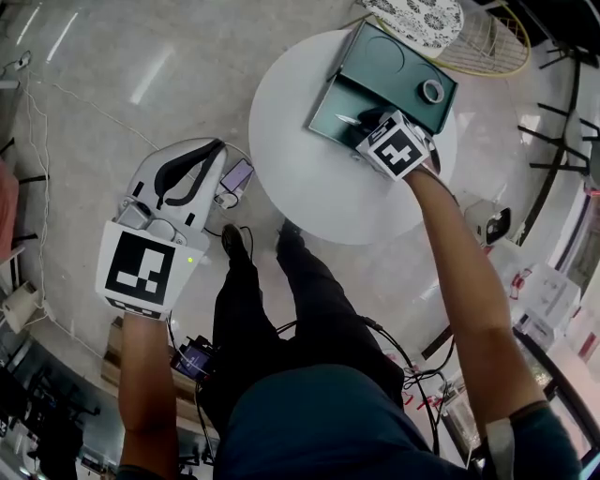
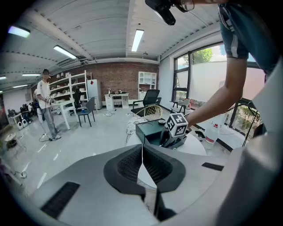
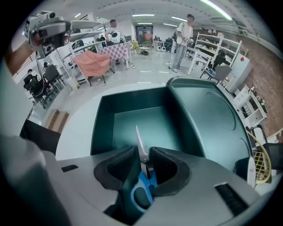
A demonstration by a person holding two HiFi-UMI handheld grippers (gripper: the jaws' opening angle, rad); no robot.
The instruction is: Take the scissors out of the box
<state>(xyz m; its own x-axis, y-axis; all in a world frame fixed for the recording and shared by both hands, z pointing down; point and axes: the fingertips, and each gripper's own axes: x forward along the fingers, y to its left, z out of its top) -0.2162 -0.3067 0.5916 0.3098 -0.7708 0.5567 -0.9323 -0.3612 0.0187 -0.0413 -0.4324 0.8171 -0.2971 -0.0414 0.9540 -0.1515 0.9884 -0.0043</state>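
A dark green box lies open on the round white table, its lid folded back. My right gripper hovers over the box's tray, shut on scissors with blue handles; the closed blades point into the tray. In the head view only the blade tips show past the marker cube. My left gripper hangs over the floor left of the table, and its jaws meet with nothing between them.
A roll of tape rests on the open lid. A patterned cushion on a wire chair stands behind the table. Cables and a small device lie on the floor by my left gripper. A person stands far off.
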